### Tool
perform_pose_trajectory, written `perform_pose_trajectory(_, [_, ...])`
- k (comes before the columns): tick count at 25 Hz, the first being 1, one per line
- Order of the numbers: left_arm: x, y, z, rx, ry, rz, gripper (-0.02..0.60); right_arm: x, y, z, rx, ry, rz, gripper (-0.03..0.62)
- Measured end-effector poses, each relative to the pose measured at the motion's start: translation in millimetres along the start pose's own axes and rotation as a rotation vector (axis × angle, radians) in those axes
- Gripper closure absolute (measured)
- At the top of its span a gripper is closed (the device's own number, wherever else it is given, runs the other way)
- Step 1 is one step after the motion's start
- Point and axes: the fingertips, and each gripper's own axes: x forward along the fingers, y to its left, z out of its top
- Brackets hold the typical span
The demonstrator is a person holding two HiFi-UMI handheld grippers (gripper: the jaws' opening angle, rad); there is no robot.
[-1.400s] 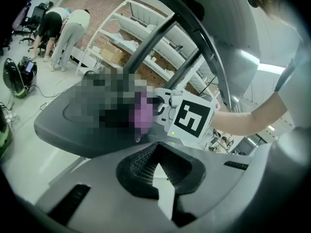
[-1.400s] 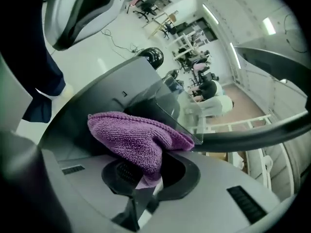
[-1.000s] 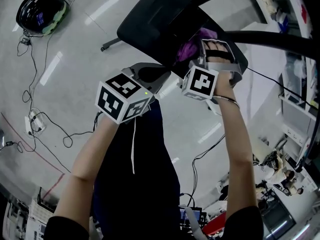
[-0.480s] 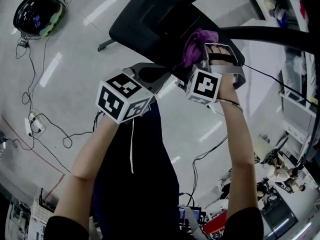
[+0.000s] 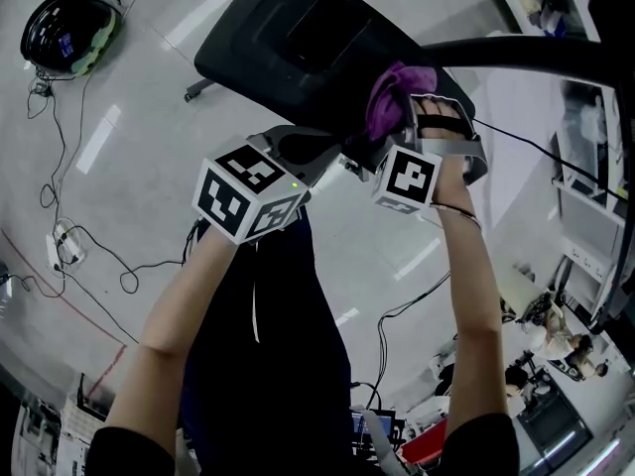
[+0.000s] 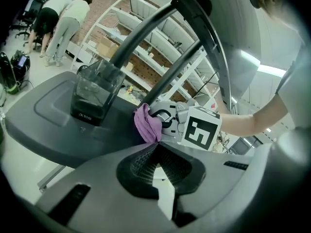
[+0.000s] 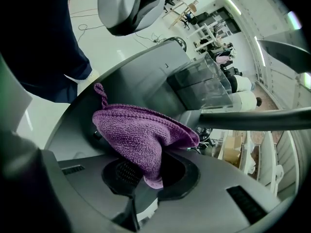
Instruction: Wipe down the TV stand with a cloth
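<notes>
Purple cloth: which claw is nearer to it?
Right. The right claw grips the purple cloth against the TV stand; the left claw hangs empty beside it, not touching.

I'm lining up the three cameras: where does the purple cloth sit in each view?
Head view: purple cloth, upper right of centre.
Left gripper view: purple cloth, centre, just above the jaws.
Right gripper view: purple cloth, centre, clamped between the jaws.
Shared landmark: the dark stand base.
</notes>
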Motion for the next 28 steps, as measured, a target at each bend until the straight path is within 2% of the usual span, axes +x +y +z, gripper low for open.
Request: perform_pose_trajectory(28, [77,-57,-16,0.016,0.039,-0.036,0.575,-18,85,-113,0.048,0.075,0.025,0.522])
